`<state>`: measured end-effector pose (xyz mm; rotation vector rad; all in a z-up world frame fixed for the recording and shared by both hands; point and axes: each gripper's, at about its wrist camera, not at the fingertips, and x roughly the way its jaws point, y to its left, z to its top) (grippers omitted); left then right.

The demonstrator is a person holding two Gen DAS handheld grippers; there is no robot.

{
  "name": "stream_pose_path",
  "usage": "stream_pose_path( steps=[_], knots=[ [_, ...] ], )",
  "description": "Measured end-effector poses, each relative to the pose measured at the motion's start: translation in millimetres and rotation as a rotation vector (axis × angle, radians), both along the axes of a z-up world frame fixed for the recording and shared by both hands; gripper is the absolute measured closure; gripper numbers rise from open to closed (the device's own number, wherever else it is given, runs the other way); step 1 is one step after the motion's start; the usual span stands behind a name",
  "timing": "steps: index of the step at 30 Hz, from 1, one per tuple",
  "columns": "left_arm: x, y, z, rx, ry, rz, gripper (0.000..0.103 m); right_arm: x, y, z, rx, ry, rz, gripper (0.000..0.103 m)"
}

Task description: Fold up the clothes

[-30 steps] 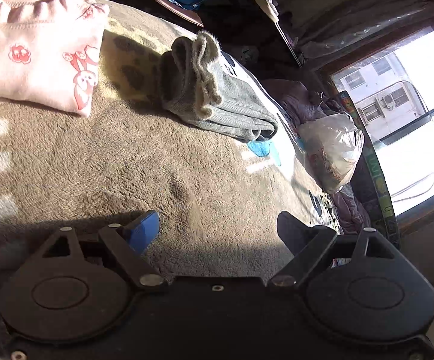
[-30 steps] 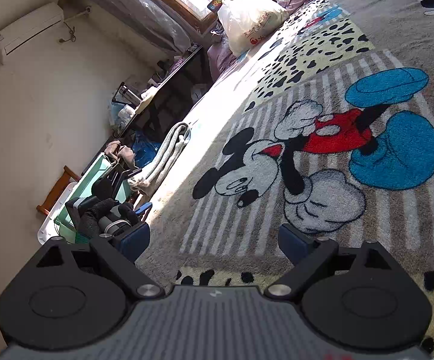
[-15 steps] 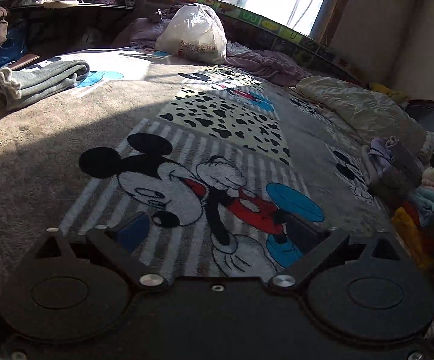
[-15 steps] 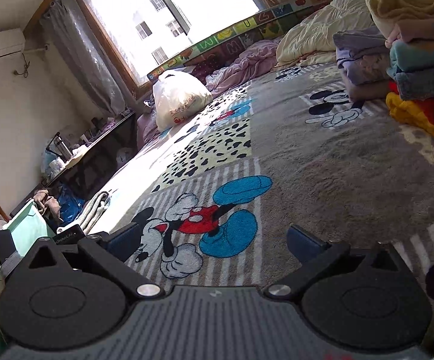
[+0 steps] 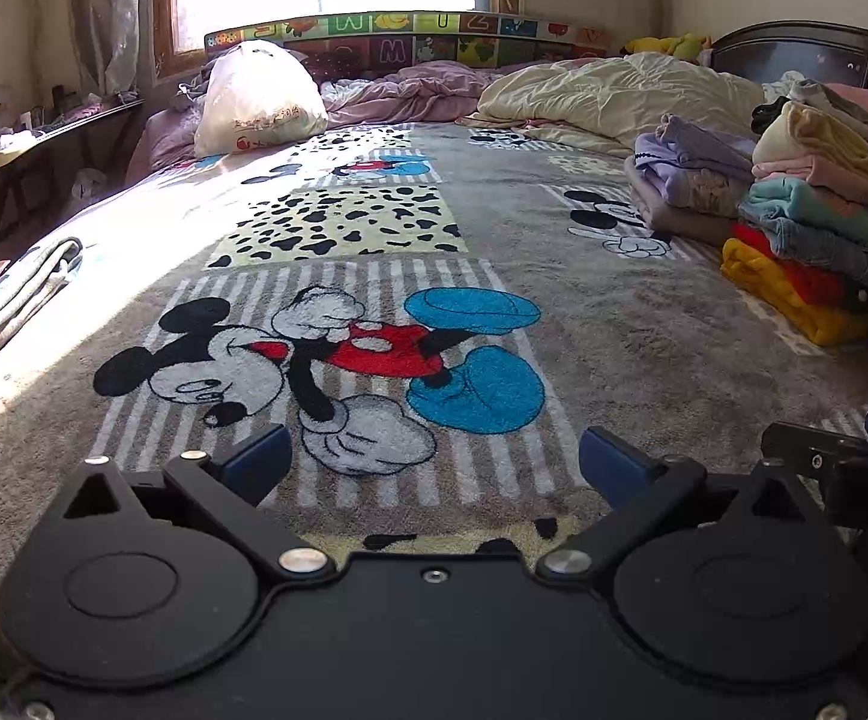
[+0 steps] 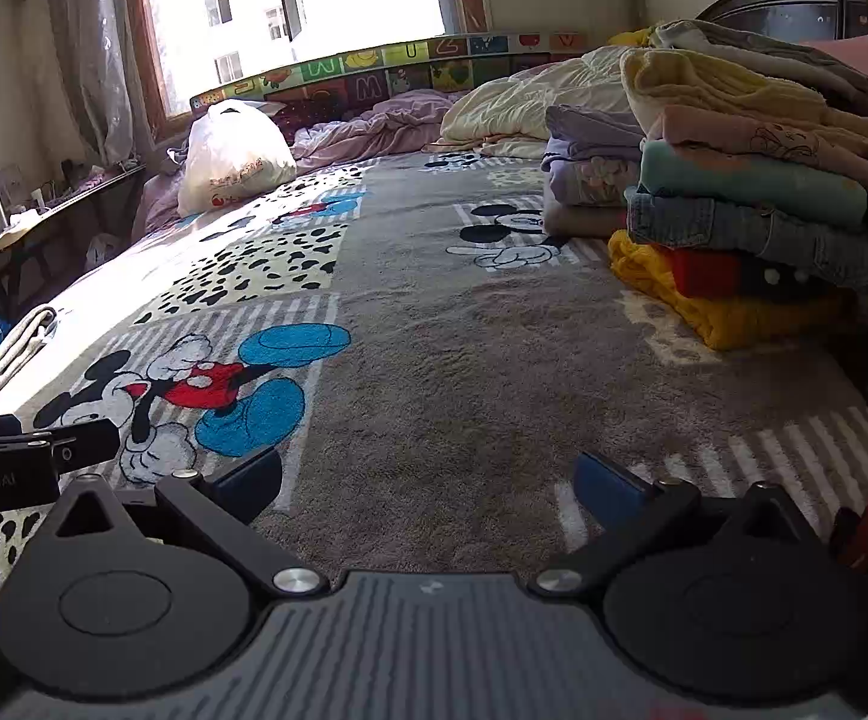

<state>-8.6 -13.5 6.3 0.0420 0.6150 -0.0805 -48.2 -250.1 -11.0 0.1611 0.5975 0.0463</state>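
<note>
While both claws gape, blanket [image 5: 644, 324] lies clear.

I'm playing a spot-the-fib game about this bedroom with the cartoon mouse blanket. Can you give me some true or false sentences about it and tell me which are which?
1. The left tool is holding a shirt. False: its jaws are wide open and empty.
2. A yellow knitted garment lies at the bottom of the tall stack of folded clothes. True.
3. The white plastic bag sits near the window end of the bed. True.
4. The right tool is shut tight. False: it is open, over bare grey plush blanket.
5. The folded grey towel lies on top of the stack. False: it lies alone at the blanket's sunny left edge.
</note>
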Motion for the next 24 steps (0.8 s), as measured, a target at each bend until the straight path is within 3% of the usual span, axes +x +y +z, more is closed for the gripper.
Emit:
stream_pose_path(
  steps=[7,13,19,24],
  knots=[
    [-10,3,10,-0.044,0.005,-0.021,0.0,-5,14,12,-0.049,0.004,-0.011,0.0],
    [-19,-2,17,0.019,-0.003,-0.008,0.0,-9,25,26,-0.073,0.009,0.011,0.0],
    [-27,6,24,-0.013,-0.016,0.014,0.0,-12,35,37,-0.096,0.006,0.018,0.0],
    [-34,5,30,0.036,-0.041,0.013,0.0,-14,41,41,-0.108,0.009,0.027,0.0]
  ],
)
